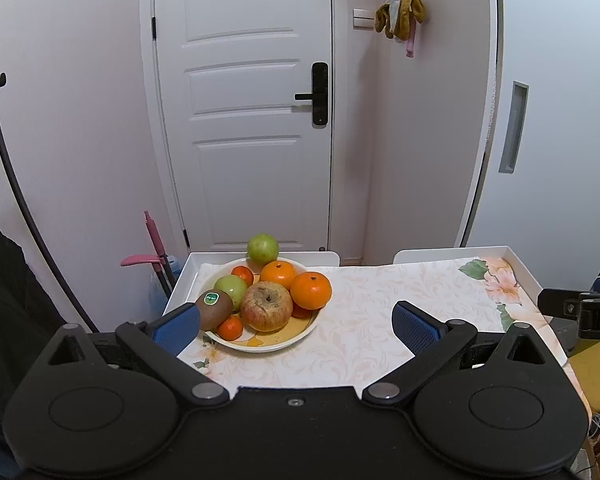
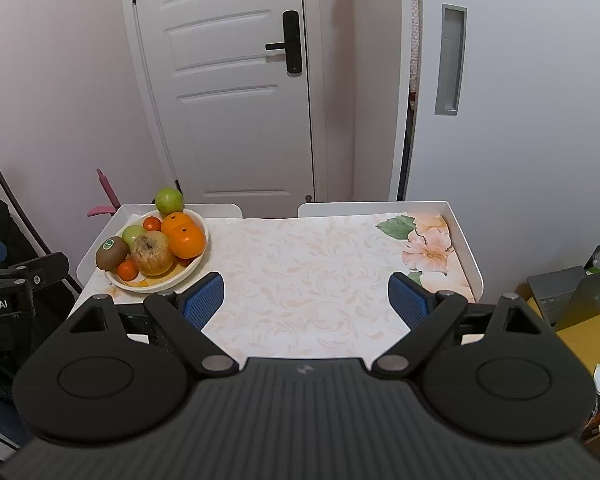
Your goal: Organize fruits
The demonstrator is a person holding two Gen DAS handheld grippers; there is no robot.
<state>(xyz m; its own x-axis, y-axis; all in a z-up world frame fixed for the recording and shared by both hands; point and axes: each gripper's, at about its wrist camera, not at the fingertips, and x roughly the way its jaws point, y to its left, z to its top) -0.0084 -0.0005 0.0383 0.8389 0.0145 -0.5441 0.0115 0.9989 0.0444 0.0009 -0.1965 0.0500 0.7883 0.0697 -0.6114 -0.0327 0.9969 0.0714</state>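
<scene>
Left claw (image 1: 296, 326): wide, holding nothing; your own left pad (image 1: 178, 326) sits just in front of the kiwi in this view, though you cannot tell if it touches.
Right claw (image 2: 306, 300): wide, holding nothing, hovering over the bare cloth (image 2: 320, 272) of the tabletop.
Plate (image 1: 260, 346): on the left of the tabletop, ahead and left of your left claw, well off to the left of the right one.
Kiwi (image 1: 214, 310): on the near left rim, leaning outward; nearest fruit to you.
Apple (image 1: 267, 307): middle of the pile, stem up, skin wrinkled.
Small tangerines (image 1: 231, 328): one at the near rim beside the kiwi, another (image 1: 243, 275) further back.
Oranges (image 1: 311, 290): two on the right side, touching, the other (image 1: 278, 274) behind.
Green fruit (image 1: 231, 289): behind the kiwi, inside the plate.
Far green fruit (image 1: 263, 249): at the far rim; whether it is on the plate or just behind it, you cannot tell.
Stage: every fruit is heaped at the plate, which fits a finished gathering as well as a pile waiting to be sorted out.
Handling: if you do grasp, straddle one fruit only, close gently, and lift straight up so its neighbours don't roll; the kiwi looks least stable.
</scene>
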